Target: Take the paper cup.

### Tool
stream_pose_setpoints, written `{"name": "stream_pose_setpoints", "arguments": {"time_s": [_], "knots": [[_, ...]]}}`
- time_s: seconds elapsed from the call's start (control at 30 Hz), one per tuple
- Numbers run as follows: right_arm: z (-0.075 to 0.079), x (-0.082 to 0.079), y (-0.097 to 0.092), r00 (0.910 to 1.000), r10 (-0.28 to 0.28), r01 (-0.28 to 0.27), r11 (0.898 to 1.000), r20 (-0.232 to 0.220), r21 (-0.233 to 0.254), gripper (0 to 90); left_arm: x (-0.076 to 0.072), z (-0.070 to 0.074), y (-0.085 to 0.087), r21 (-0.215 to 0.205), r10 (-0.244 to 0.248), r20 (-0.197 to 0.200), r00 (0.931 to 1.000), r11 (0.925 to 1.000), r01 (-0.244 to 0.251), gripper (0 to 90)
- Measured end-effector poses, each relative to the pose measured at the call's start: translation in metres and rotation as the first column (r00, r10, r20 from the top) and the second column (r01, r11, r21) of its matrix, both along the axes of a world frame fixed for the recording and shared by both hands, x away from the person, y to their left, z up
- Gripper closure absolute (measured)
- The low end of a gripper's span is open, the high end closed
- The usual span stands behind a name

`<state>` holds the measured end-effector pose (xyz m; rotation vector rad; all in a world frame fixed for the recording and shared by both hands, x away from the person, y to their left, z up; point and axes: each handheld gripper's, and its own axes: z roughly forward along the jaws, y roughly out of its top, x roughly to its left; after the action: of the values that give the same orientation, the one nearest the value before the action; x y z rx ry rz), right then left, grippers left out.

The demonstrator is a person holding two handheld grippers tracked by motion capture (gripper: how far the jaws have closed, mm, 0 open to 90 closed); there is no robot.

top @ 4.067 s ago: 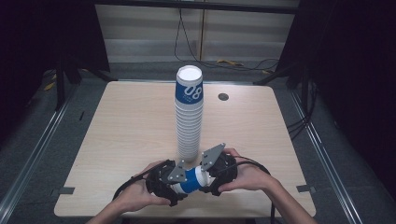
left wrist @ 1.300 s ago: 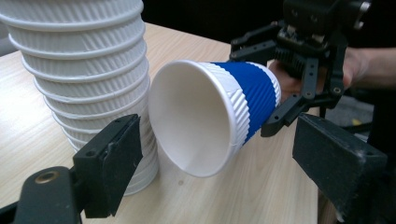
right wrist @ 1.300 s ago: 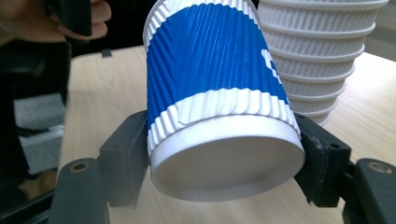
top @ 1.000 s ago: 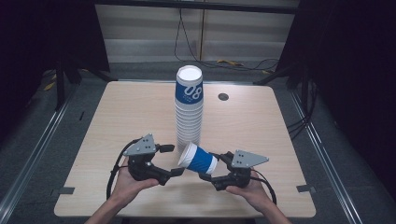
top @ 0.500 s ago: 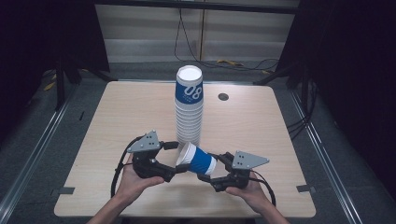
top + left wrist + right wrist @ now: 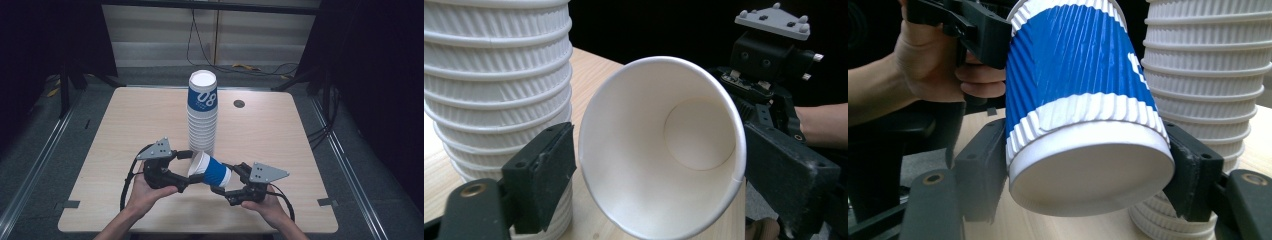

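The blue ribbed paper cup (image 6: 210, 171) is held on its side at 6 o'clock of the cup stack (image 6: 202, 116), base clamped by the right gripper (image 6: 226, 178). The left gripper (image 6: 188, 168) is spread around the rim, which should be pinched gently so it's not crushed.

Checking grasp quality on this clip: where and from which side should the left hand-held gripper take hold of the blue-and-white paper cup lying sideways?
Probably at the rim, coming from the open-mouth side. The paper cup lies on its side, its base end clamped by the right hand-held gripper, so only the wide mouth end is free. The left hand-held gripper faces the mouth, its jaws either side of the rim.
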<state>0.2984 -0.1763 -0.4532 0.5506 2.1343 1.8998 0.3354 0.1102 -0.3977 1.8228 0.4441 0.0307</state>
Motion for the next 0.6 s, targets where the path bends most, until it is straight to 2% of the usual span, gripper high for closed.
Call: {"name": "stream_pose_setpoints", "arguments": {"time_s": [0.07,0.13,0.27,0.4,0.5,0.6], "knots": [[0.0,0.0,-0.001,1.0,-0.003,0.003,1.0,0.005,0.007,28.3,0.0,-0.002,-0.002,-0.014,-0.002,-0.001,1.0,0.9999,0.002,14.1],[0.001,-0.001,-0.001,0.9999,0.001,-0.001,1.0,0.012,0.003,28.3,0.0,-0.004,-0.003,-0.002,-0.005,-0.007,1.0,1.0,0.005,11.4],[0.001,-0.002,0.001,0.9997,0.007,-0.008,1.0,0.023,0.005,28.3,0.003,-0.008,-0.008,-0.006,-0.005,-0.056,0.9984,1.0,0.005,0.0],[0.001,-0.002,0.001,0.9995,0.015,-0.016,1.0,0.028,0.013,28.3,0.005,-0.008,-0.008,-0.02,-0.021,-0.074,0.997,0.9996,0.019,0.4],[0.002,-0.002,0.001,0.9994,0.018,-0.019,1.0,0.029,0.021,28.3,0.008,-0.008,-0.01,-0.065,-0.032,-0.1,0.9945,0.9976,0.025,1.5],[0.003,-0.002,0.002,0.999,0.018,-0.018,1.0,0.041,0.007,28.3,0.008,-0.008,-0.013,-0.06,-0.033,-0.103,0.9941,0.9978,0.027,2.3]]}}
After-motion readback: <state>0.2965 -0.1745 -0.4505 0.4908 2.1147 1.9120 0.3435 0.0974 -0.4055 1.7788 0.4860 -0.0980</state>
